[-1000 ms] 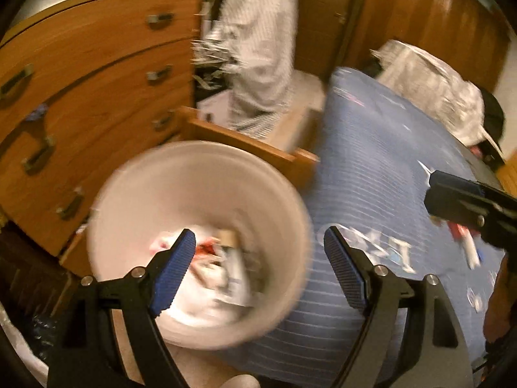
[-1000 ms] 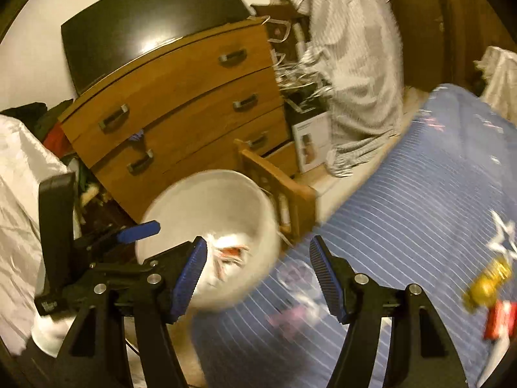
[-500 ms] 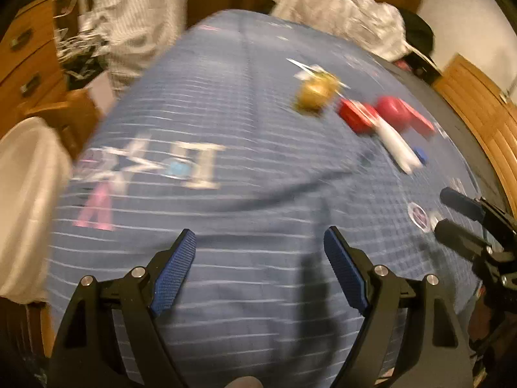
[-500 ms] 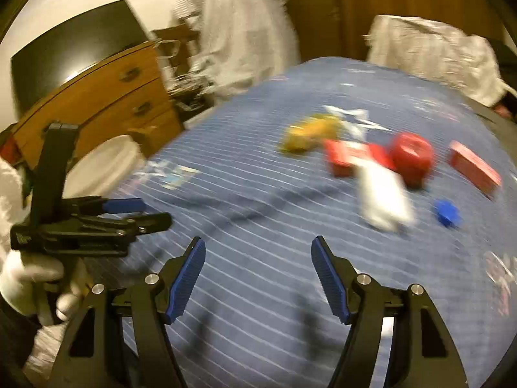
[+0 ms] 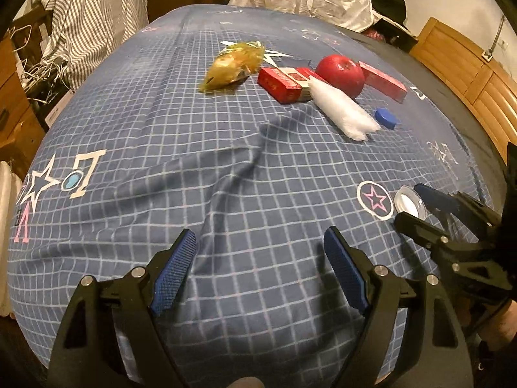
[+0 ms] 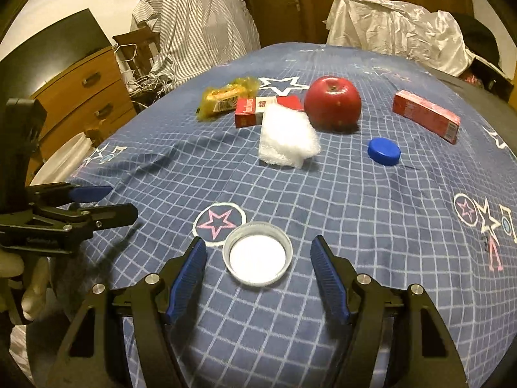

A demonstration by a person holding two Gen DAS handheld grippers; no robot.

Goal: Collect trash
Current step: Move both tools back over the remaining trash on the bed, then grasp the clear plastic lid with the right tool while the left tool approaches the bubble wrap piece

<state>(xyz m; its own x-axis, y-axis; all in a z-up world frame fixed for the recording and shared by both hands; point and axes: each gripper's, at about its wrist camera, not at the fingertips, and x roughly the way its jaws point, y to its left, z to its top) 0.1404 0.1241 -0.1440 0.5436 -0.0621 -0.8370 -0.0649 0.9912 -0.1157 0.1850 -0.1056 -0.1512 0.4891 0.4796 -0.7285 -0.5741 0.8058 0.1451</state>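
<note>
Our right tongs (image 6: 258, 268) hang spread over the bed (image 6: 371, 226), fingers either side of a white lid (image 6: 257, 256) that lies open side up, touching neither finger. From the left wrist that lid (image 5: 409, 201) is half hidden behind the right tongs (image 5: 420, 203). Our left tongs (image 5: 260, 268) are spread too, holding nothing, over bare cover.

Only the right view shows the bin (image 6: 61, 160) rim, cut off past the bed's left edge. Further up the bed lie a yellow wrapper (image 6: 226, 97), a red pack (image 6: 268, 110), a white wad (image 6: 286, 139) leaning on it, an apple (image 6: 332, 103), a blue cap (image 6: 384, 151) and a red box (image 6: 426, 114). The print on both is unreadable. Open cover separates the lid from that cluster.
</note>
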